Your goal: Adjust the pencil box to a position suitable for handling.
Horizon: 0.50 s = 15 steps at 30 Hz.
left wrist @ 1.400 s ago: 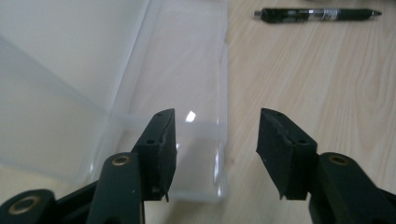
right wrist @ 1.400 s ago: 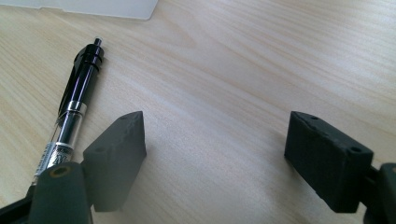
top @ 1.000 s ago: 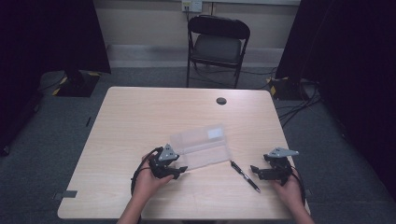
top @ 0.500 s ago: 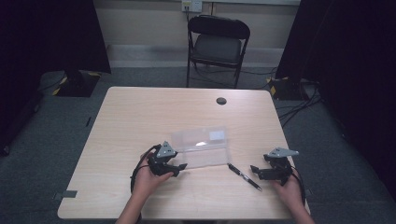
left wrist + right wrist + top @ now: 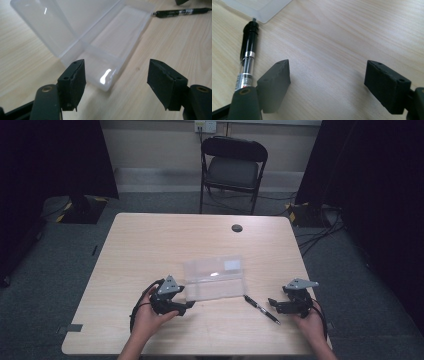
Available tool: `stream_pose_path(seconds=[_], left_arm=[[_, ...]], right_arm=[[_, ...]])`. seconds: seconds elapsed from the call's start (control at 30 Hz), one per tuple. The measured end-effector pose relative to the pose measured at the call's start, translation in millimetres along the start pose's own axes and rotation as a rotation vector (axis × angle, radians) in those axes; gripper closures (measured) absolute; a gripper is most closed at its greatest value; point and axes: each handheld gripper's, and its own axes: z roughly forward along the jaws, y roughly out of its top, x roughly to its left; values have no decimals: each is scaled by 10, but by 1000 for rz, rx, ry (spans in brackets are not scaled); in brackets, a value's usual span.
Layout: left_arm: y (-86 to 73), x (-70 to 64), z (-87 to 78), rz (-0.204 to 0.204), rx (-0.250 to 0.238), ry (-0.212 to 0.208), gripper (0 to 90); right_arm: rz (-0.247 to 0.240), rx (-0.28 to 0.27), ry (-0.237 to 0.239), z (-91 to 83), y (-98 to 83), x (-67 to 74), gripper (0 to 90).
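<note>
On the table, both tools gape, left tool just widening beside case.

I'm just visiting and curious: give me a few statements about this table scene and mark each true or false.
1. The clear plastic case lies open. True.
2. The black pen is inside the case. False: it lies on the light wooden table beside it.
3. The left gripper clamps the case. False: its jaws have just been opening and stand apart, off the case.
4. The right gripper is open with nothing between its jaws. True.
</note>
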Motion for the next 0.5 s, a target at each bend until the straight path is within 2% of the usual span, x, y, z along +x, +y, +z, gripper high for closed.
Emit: stream_pose_path(seconds=[0.03, 0.07, 0.13, 0.17, 0.23, 0.27, 0.33, 0.37, 0.43, 0.47, 0.5], left_arm=[[-45, 7, -17, -5, -2, -2, 306], [-104, 9, -40, -15, -4, 1, 303], [-134, 10, -50, -22, -2, 2, 297], [-187, 8, -66, -35, 6, 7, 295], [-215, 10, -73, -34, 11, 13, 292], [-240, 14, -68, -33, 9, 11, 291], [-275, 15, -59, -35, 12, 11, 290], [-288, 14, -56, -33, 21, 19, 289], [-304, 8, -38, -47, 8, 11, 288], [-316, 9, -24, -43, 10, 12, 287], [-322, 10, -16, -34, 16, 19, 285]], right_arm=[[-5, 2, -2, -8, 7, 8, 200], [1, 0, 22, -24, 40, 41, 210], [-1, -5, 30, -28, 54, 49, 219], [-6, -15, 52, -36, 95, 79, 250], [-12, -20, 67, -38, 116, 97, 260], [-16, -17, 95, -32, 159, 149, 282], [-16, -15, 105, -26, 172, 169, 292], [-14, -2, 143, -11, 206, 238, 345], [-14, -4, 160, -5, 215, 261, 363], [-13, 8, 201, 12, 239, 328, 431], [-11, 10, 220, 21, 244, 345, 446]])
